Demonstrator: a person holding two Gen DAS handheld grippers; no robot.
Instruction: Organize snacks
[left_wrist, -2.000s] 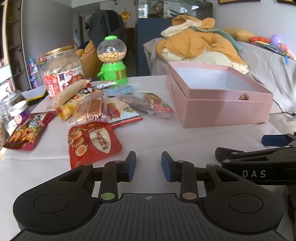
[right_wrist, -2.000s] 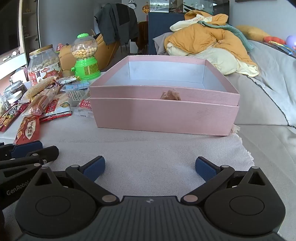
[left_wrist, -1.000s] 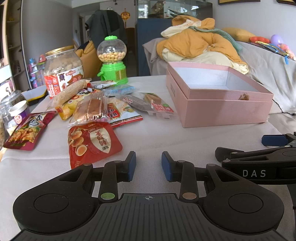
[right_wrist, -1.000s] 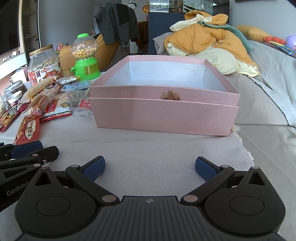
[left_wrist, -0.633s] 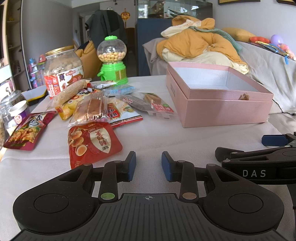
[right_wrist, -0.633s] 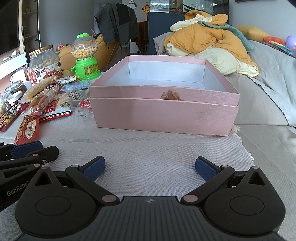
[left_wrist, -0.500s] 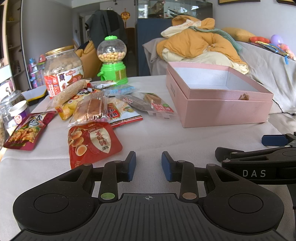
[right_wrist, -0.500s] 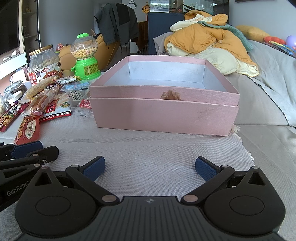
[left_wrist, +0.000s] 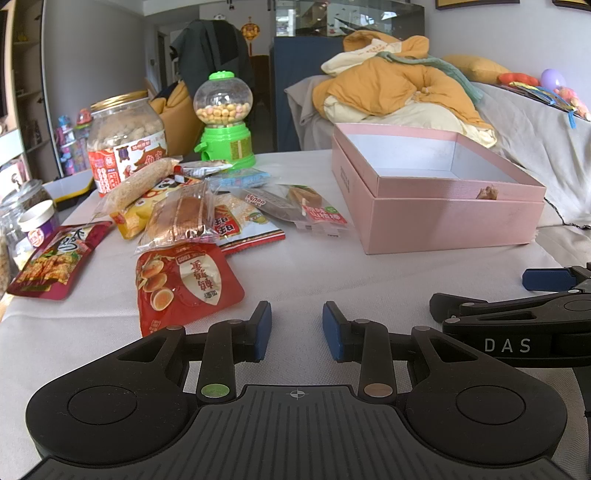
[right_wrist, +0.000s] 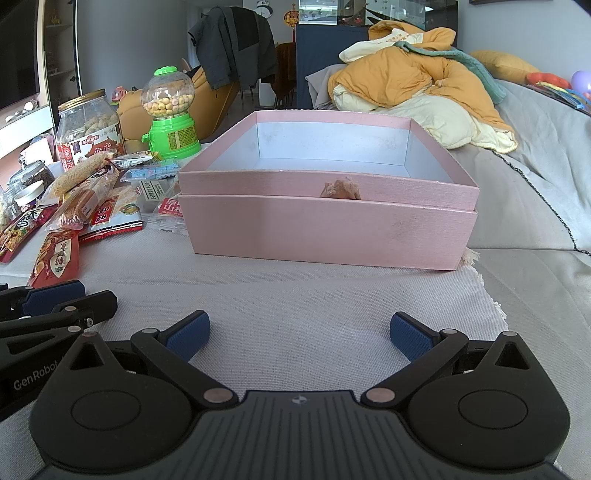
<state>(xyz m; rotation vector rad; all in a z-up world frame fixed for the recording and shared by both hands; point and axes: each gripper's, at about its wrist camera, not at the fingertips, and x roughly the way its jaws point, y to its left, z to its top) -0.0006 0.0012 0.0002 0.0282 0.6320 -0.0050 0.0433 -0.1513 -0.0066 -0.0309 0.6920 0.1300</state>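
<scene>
A: Edges and room?

B: The pink box (right_wrist: 325, 225) sits near the right edge of the counter (right_wrist: 295, 295), where the cloth's fringe ends. Bare cloth lies between the box and both tools. The snack packets (left_wrist: 192, 236) lie piled left of the box, the nearest just beside its wall.

A: Tools?

B: Left tool (left_wrist: 295, 328): pads partly apart, holding nothing. Right tool (right_wrist: 297, 334): pads wide apart, holding nothing. Both are low over the counter, side by side.

A: Anything obscured?

B: The box floor is hidden behind its near wall. A small brown tuft (right_wrist: 341, 190) on its front rim cannot be identified. The jars at far left (left_wrist: 14, 221) are cut off.

A: Changes from earlier frames?

B: None; tools and packets are unmoved.
</scene>
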